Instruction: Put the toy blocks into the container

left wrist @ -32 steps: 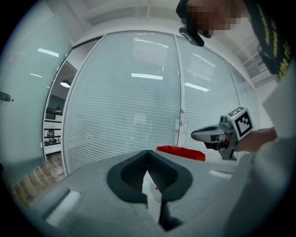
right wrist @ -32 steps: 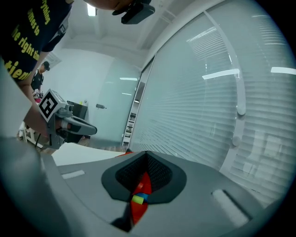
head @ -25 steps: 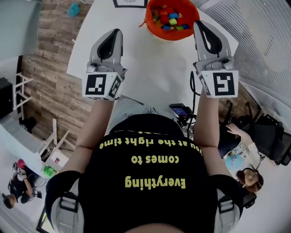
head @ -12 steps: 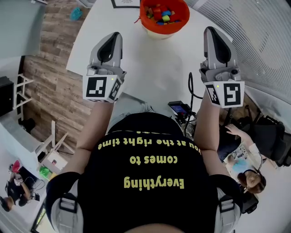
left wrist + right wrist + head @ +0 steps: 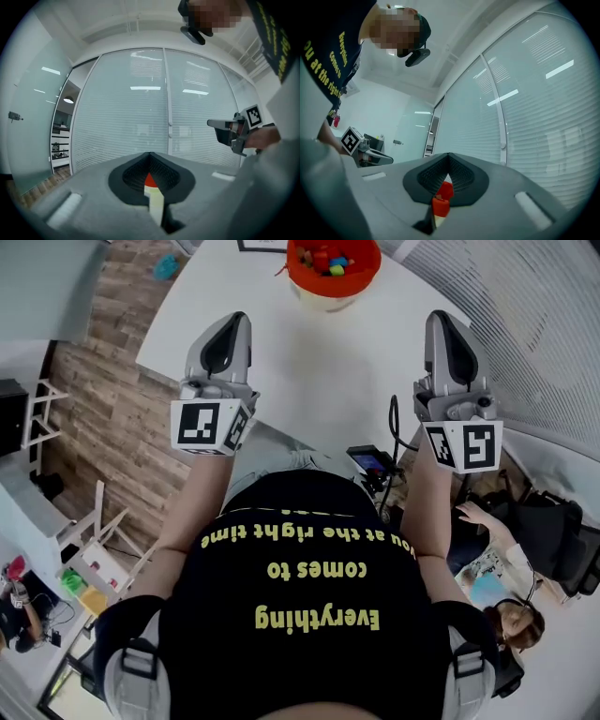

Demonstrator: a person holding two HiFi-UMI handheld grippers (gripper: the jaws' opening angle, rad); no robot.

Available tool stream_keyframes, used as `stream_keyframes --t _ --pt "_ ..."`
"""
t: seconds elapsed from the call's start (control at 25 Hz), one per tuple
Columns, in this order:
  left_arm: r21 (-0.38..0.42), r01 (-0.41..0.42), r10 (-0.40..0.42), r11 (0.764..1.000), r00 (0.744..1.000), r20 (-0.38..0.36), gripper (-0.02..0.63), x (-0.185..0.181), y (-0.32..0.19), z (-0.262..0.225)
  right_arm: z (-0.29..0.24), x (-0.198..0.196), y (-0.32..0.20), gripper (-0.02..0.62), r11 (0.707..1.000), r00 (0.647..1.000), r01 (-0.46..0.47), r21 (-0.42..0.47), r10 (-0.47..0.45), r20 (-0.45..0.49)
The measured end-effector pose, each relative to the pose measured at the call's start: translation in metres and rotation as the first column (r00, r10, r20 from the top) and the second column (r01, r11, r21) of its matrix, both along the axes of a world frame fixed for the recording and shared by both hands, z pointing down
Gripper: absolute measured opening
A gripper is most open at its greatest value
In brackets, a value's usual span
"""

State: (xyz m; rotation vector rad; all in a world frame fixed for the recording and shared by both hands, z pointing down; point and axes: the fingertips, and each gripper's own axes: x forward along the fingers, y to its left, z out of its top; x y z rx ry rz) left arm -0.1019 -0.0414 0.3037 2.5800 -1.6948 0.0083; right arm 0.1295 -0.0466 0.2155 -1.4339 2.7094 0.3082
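The left gripper point(image 5: 228, 334) and the right gripper point(image 5: 447, 326) are held level and well apart over the near edge of a round, smooth white table point(image 5: 309, 371). Each is a matte grey, tapered shell with a black oval inset on top and a cube of black-and-white square markers at its rear. In the left gripper view the two jaws meet in a tight seam inside a dark, finely ribbed hollow, so that claw is closed. Only a thin sliver of red over cream shows at the slit, and what it is cannot be told. The right gripper view shows the same: jaws pressed together, closed, with small red patches above a cream strip at the seam. Neither claw can be seen holding a block. The blocks point(image 5: 323, 257), small chunky pieces in red, blue, green and yellow, lie heaped in the bowl point(image 5: 361, 276). The bowl is round and glossy orange with a paler cream underside, and it stands at the far side of the table between the lines of the two grippers and well ahead of both. Left of the table runs a floor point(image 5: 103, 427) of rough brown wood planks. Both gripper views face a glass wall point(image 5: 140, 103) backed by fine horizontal blinds.
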Motion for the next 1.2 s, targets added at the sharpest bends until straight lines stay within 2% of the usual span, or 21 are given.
stream_keyframes --t 0.32,0.6,0.88,1.2 --pt "0.023 0.037 -0.037 0.999 0.999 -0.016 0.0 0.008 0.044 -0.014 -0.004 0.018 0.045 0.006 1.0 1.0 0.016 0.012 -0.016 0.017" --pt "0.006 0.067 -0.067 0.998 0.996 -0.059 -0.002 0.024 0.074 -0.011 0.001 0.036 0.072 0.006 0.999 0.999 0.049 0.004 -0.049 0.018" --pt "-0.005 0.113 -0.113 0.994 0.992 -0.058 -0.001 0.019 0.102 -0.012 0.002 0.032 0.087 0.006 0.995 0.995 0.096 -0.002 -0.096 0.034" --pt "0.006 0.137 -0.136 0.991 0.99 -0.047 -0.001 0.018 0.113 -0.014 0.005 0.025 0.089 0.005 0.991 0.991 0.134 0.006 -0.134 0.007"
